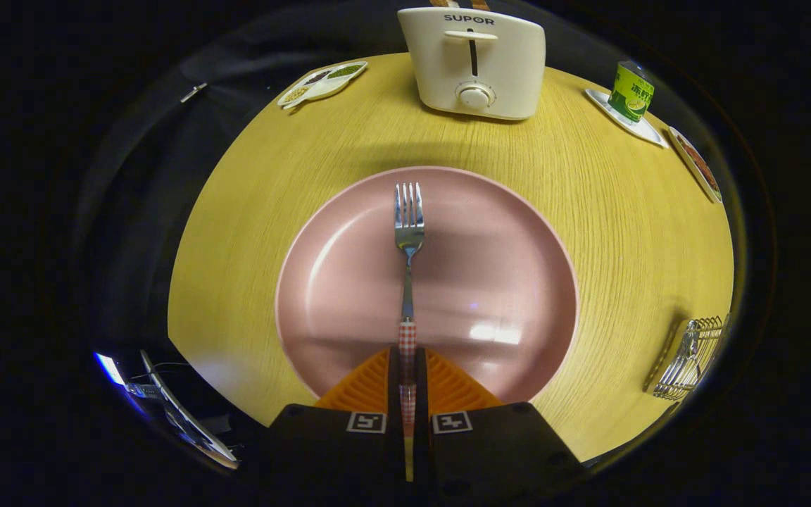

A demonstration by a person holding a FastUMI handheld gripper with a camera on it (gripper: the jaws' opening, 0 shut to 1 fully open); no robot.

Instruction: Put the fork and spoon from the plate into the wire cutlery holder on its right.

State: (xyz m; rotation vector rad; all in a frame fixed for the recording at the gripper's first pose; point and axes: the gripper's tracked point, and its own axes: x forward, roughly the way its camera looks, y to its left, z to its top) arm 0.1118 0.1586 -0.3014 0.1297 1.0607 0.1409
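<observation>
A: Tongs point(407, 366) status?
B: Clamped on the fork's point(409, 232) checkered handle, tines over the pink plate point(518, 232)

A: Holder?
B: Wire cutlery holder point(690, 355) stands right of the plate on the counter point(624, 232)

My tongs point(407, 384) point straight ahead, level and centred, with both fingers point(367, 387) drawn in close so that only a narrow slot is left between them. They are clamped on the fork point(409, 232) by its checked handle, one finger pressing on each side. The ribbed pads slope inward to the slot, left and right matched, neither ahead of the other. Behind them the two dark finger blocks sit side by side, each with a square marker on its top face. The tongs are not tilted to either side.
</observation>
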